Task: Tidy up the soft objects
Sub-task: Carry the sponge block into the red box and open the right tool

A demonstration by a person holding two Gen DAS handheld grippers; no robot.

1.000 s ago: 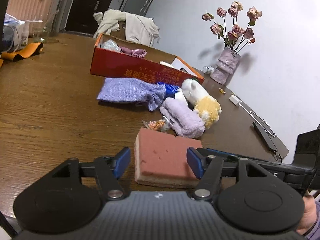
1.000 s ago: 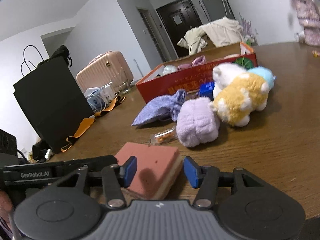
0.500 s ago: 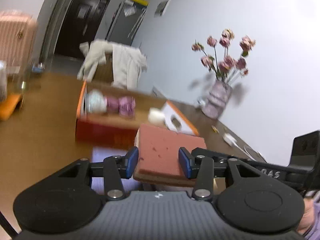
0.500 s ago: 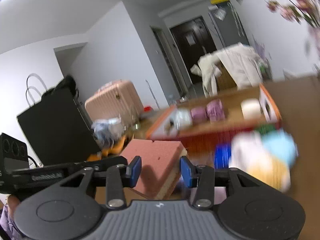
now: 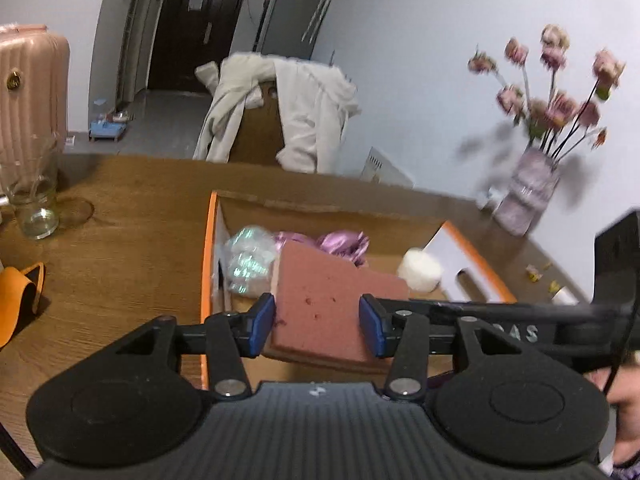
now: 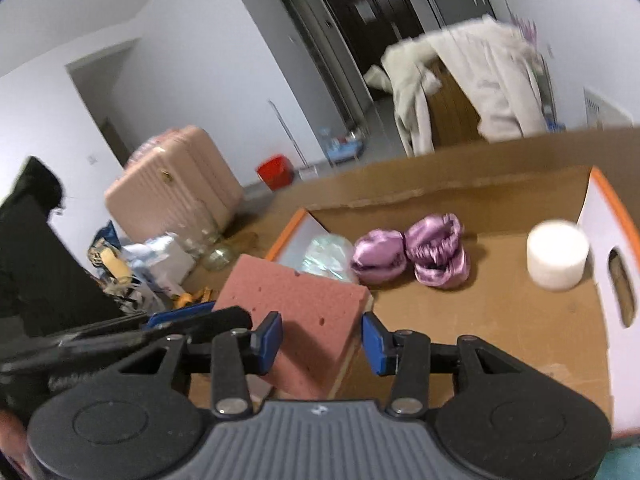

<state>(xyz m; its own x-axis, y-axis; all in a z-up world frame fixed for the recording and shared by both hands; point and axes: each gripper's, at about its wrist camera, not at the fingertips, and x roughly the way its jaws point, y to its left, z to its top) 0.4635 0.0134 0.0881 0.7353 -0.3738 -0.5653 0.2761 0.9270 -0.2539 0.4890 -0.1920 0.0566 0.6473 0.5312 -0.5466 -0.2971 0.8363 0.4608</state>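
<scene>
Lifted off the counter since a second ago, the pink sponge (image 5: 320, 304), pinched by both the left tool (image 5: 316, 322) and right tool (image 6: 320, 338), now hangs over the box (image 6: 520, 320) ahead, ready to drop in.

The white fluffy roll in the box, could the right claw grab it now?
Probably not yet. The right claw is shut on the pink sponge, shared with the left claw. The white roll sits uncovered in the box, so after letting go, likely yes.
</scene>
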